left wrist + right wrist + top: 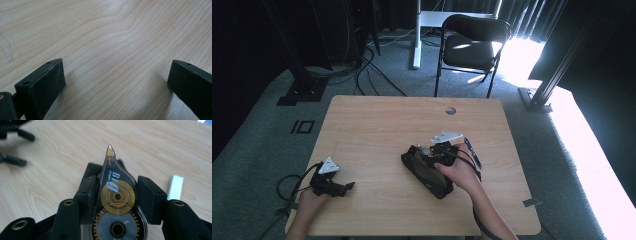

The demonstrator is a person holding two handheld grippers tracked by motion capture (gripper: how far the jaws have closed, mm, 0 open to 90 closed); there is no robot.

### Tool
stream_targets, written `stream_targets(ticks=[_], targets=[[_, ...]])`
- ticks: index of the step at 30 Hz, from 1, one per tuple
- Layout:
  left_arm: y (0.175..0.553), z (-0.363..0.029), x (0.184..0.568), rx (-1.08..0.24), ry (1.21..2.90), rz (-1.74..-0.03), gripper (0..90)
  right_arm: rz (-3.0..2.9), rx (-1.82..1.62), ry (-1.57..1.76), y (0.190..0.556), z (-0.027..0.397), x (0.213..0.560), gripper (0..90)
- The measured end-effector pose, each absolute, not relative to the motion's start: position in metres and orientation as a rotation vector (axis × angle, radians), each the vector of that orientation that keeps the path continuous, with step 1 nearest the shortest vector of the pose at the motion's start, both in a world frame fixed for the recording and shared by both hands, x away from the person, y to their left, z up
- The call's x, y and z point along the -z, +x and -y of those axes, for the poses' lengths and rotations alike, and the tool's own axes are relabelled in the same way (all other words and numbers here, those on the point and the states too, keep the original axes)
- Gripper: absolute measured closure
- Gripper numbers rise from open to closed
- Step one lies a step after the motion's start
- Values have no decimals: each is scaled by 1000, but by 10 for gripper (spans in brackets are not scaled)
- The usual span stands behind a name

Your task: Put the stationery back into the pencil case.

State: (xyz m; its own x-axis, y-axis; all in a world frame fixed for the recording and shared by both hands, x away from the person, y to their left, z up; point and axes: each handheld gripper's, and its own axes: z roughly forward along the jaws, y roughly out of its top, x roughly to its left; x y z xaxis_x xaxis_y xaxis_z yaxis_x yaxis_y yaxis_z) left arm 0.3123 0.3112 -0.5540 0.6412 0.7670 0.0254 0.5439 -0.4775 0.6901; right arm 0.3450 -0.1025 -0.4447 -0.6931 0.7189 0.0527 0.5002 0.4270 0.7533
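Held thing: correction tape roller [117, 195] sits between my right gripper [117, 191] jaws, clamped on both flanks.
Long axis: straight out along the jaws, amber tip leading.
Black pouch [426, 172]: under my right hand, mid surface.
Left gripper [117, 82]: jaws wide, nothing between, at the near-left edge.
Nearer hand: right.

One wooden table [377, 125] stood in the room, with one black chair [469, 45] behind it. Two hand-held grippers were at work: the left gripper [343, 187] and the right gripper [115, 195]. There was one correction-tape dispenser [116, 192], one small white block [175, 186] and one dark pouch [424, 172] on the tabletop.
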Motion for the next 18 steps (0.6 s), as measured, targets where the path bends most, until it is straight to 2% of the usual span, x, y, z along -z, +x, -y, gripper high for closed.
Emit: stream_targets(ticks=[18], targets=[[312,-311,554,-439,2203,-1016,16,-2561,-894,1061,354,74,482,506]])
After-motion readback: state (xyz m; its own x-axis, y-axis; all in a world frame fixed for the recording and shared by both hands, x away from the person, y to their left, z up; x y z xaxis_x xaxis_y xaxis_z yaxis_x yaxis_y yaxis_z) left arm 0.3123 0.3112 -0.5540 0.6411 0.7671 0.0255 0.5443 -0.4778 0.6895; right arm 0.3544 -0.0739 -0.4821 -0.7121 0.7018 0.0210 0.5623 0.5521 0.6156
